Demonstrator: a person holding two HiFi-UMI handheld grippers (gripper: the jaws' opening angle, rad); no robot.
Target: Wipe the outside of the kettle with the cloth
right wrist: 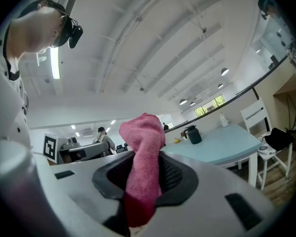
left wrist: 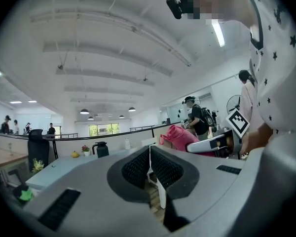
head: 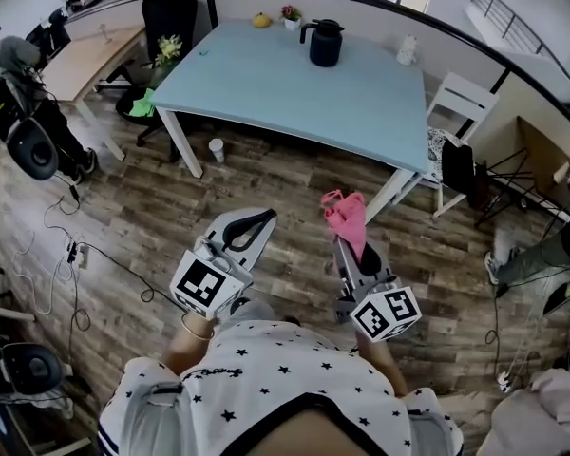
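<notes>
Cloth: pink, soft terry-like pile, bunched into a thick roll; it stands up out of the right gripper, whose jaws are clamped on its lower part; in the right gripper view the roll fills the space between the dark ribbed pads and droops over at its top.

Left gripper: grey moulded shell with black ribbed pads; jaws brought together with nothing between them, only a thin seam visible between the pads in the left gripper view.

Kettle: dark, rounded jug form with a curved handle and a spout, lid on; it stands upright on the far part of the table, well apart from both grippers and ahead of them; neither gripper nor cloth touches it.

Table: smooth pale blue top on white legs; floor of wood-patterned planks.

Containers: a small white pot on the table's far edge holds pink flowers, near the kettle; a yellow rounded object lies just beside the pot; a white cup stands on the floor beside a table leg, contents not discernible.

White slatted chair stands at the table's right end.
</notes>
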